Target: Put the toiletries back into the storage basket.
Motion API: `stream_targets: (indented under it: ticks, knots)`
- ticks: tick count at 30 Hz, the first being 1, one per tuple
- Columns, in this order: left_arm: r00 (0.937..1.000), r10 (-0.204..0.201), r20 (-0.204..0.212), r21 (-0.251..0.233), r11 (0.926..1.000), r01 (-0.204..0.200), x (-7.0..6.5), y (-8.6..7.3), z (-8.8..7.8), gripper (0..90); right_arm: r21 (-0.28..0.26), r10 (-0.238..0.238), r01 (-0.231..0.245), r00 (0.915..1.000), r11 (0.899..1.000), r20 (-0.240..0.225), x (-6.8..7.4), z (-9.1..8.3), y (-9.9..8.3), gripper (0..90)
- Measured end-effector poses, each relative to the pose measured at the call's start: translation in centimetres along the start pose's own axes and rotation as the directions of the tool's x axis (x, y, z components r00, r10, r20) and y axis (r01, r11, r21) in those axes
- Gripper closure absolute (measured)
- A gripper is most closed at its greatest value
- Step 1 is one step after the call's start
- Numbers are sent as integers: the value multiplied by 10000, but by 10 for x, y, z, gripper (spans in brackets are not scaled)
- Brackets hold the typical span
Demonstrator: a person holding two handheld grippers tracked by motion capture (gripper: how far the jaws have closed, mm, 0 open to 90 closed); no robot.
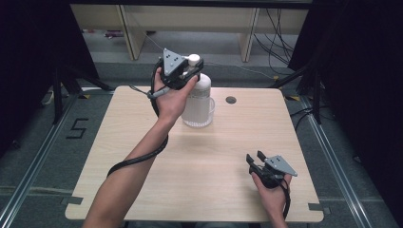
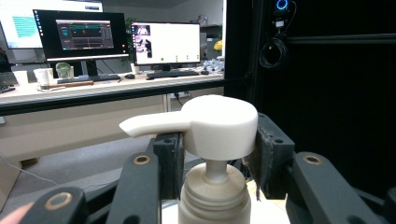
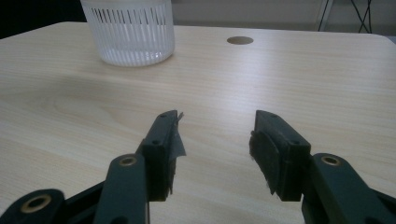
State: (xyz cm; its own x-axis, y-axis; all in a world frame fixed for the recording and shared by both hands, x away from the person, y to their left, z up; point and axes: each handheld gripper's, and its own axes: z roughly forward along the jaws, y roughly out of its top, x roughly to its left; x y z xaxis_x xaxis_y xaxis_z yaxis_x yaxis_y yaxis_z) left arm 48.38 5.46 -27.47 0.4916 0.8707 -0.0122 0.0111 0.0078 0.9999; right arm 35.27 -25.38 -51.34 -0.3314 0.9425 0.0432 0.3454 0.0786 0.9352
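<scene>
White plastic: pump bottle (image 1: 197, 97), standing in a ribbed clear cup (image 1: 205, 115) at upper centre of the surface (image 1: 199, 171)
Pump head: (image 2: 219, 125) gripped on both sides by the left tongs (image 1: 189, 66), clamped on it
Handling: judged stiff, smooth, fairly slippery; weight cannot be told; head may sink or turn if pressed
Better hold: body or neck (image 2: 215, 191) judged firmer
Right tongs: (image 1: 255, 157) apart, nothing held, lower right

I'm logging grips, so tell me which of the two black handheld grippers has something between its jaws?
The left gripper: its jaws clamp the white pump bottle's head. The right gripper hangs open over bare wooden table.
</scene>
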Motion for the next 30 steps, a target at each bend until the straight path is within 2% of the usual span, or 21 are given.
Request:
stream_targets:
  ticks: [1,18,30]
  knots:
    - [10000,-22,88,-16,10000,22,0,1,2,591,1,-33,33,10000,10000,-6,0,0,0,516]
    - [10000,-39,-40,-11,10000,39,4,6,9,591,65,24,-24,10000,10000,17,0,0,0,515]
    - [10000,-54,52,-121,9999,55,4,13,15,591,101,55,-56,10000,9999,48,0,0,0,515]
